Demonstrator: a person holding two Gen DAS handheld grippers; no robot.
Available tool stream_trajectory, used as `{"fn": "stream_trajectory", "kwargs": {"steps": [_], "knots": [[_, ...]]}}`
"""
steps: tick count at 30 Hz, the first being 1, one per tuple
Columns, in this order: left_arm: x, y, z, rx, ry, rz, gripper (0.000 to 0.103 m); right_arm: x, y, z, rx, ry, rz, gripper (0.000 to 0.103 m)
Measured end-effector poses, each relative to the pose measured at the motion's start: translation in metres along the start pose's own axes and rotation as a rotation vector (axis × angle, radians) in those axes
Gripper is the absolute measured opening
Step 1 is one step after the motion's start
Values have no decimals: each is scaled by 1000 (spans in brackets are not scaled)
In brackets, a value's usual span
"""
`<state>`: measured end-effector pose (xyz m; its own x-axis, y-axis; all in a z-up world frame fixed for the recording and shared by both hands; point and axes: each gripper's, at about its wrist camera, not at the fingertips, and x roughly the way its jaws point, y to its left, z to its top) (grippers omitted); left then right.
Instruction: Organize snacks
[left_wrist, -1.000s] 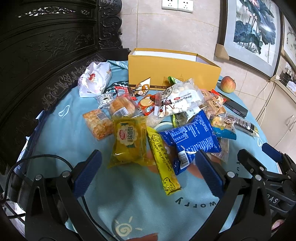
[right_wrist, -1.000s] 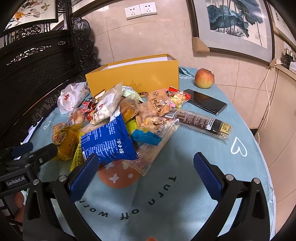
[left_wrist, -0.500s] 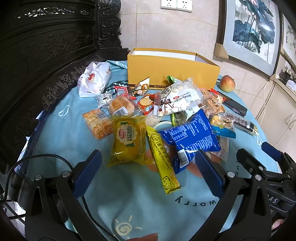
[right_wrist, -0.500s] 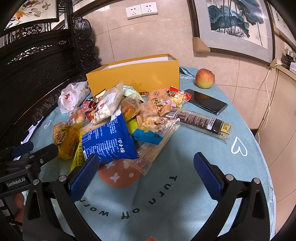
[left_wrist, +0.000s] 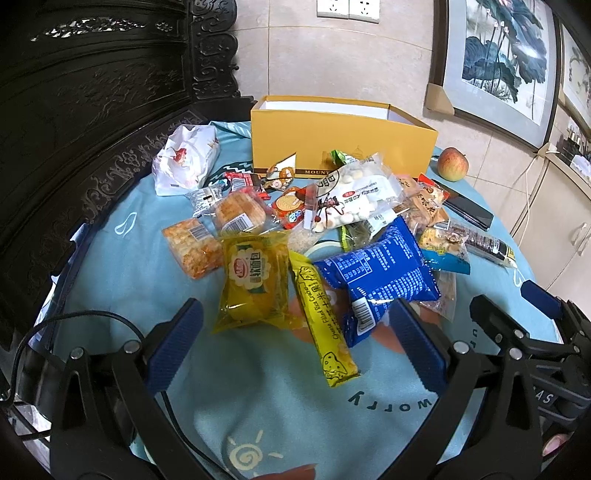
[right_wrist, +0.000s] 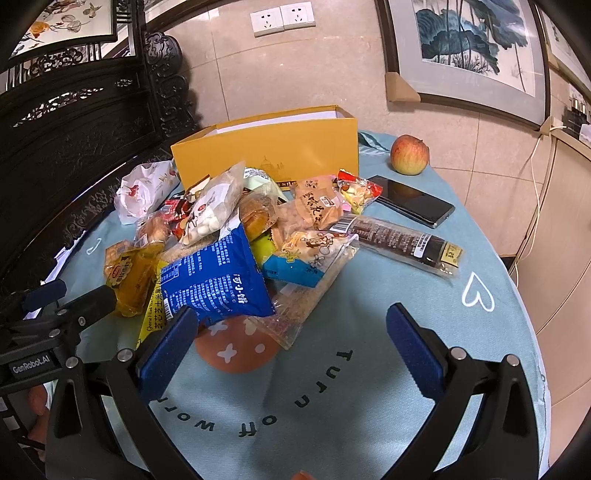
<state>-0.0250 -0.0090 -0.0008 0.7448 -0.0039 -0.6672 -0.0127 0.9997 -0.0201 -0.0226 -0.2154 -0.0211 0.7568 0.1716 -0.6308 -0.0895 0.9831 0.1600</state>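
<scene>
A heap of snack packets covers the middle of the round table. Nearest my left gripper (left_wrist: 295, 339) lie a yellow bread packet (left_wrist: 255, 280), a long yellow cracker stick (left_wrist: 321, 321) and a blue packet (left_wrist: 380, 273); this gripper is open and holds nothing. Behind the heap stands an open yellow box (left_wrist: 340, 147). My right gripper (right_wrist: 291, 343) is open too, low over the cloth, its left pad beside the blue packet (right_wrist: 218, 280). A long dark bar (right_wrist: 402, 240) lies to the right of the pile. The box's inside is hidden.
An apple (right_wrist: 409, 154) and a black phone (right_wrist: 413, 205) sit at the far right of the light blue tablecloth (right_wrist: 369, 387). A white crumpled bag (left_wrist: 186, 158) lies far left. Dark carved furniture (left_wrist: 92, 92) borders the left; a tiled wall stands behind.
Both views have shifted very slightly; the snacks have not moved. Both grippers have stayed open.
</scene>
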Motion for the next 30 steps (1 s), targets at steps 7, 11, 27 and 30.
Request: {"fn": "stream_trajectory", "kwargs": {"steps": [7,11,27,30], "knots": [[1,0,1,1,3,1,101,3,-1,0,2,4,0,102],[4,0,2,4,7,3,101,5,-2,0,4,8,1,102],[6,-1,1,5,9,3,101,5,-3,-1,7,9,1,102],[8,-1,1,6,10,4,101,6,-3,-1,8,11,2,102]]}}
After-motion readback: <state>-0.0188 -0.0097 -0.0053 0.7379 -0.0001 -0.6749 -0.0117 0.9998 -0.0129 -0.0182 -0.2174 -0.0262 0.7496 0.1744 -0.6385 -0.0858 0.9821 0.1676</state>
